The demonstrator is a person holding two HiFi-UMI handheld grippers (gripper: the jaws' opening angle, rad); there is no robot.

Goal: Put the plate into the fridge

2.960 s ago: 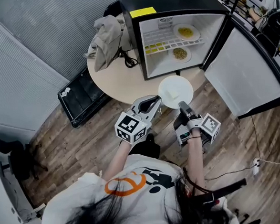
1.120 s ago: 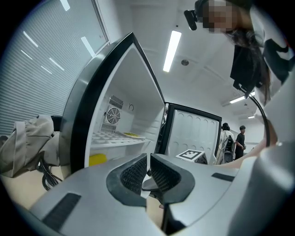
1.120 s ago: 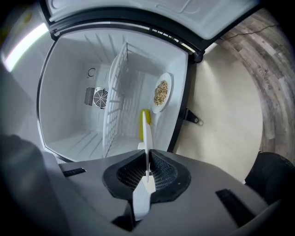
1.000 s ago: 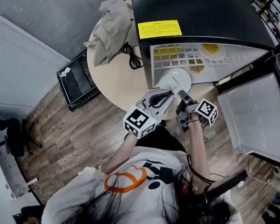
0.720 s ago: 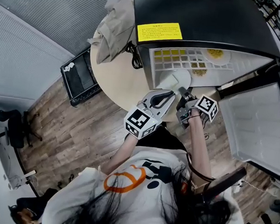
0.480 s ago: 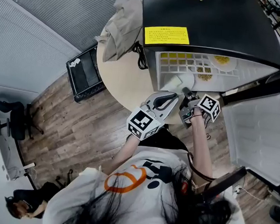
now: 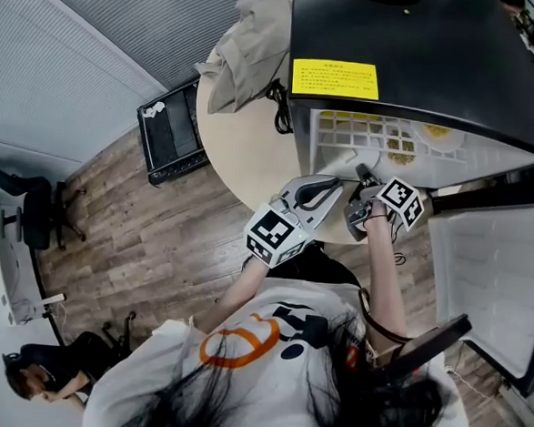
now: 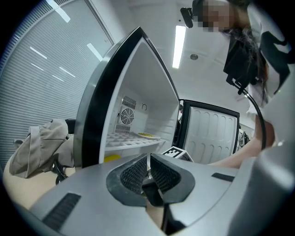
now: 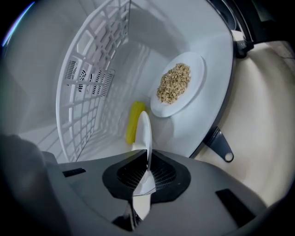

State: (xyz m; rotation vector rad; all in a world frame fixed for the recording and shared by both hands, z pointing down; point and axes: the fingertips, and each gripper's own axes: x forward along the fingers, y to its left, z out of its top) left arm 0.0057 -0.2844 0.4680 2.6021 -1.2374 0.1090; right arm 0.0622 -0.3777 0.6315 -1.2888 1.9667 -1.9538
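plate (image 9: pixel 144 133) farther into fridge (image 7: pixel 425 46), right tongs (image 9: pixel 148 171) gripping its rim

the white round plate (image 9: pixel 144 131) was gripped by its rim between the closed jaws of the right gripper (image 9: pixel 147 162) and reached into the lower part of the black fridge (image 7: pixel 415 45), whose door stood open and whose inside was white.

Bright, even overhead light; the ceiling light strip (image 8: pixel 179 45) glares in the left gripper view. Fridge interior (image 9: pixel 37 83) white, softly shadowed. Both gripper views strongly fisheye with dark corners (nearest foreground soft). Head view sharp, edges bowed.
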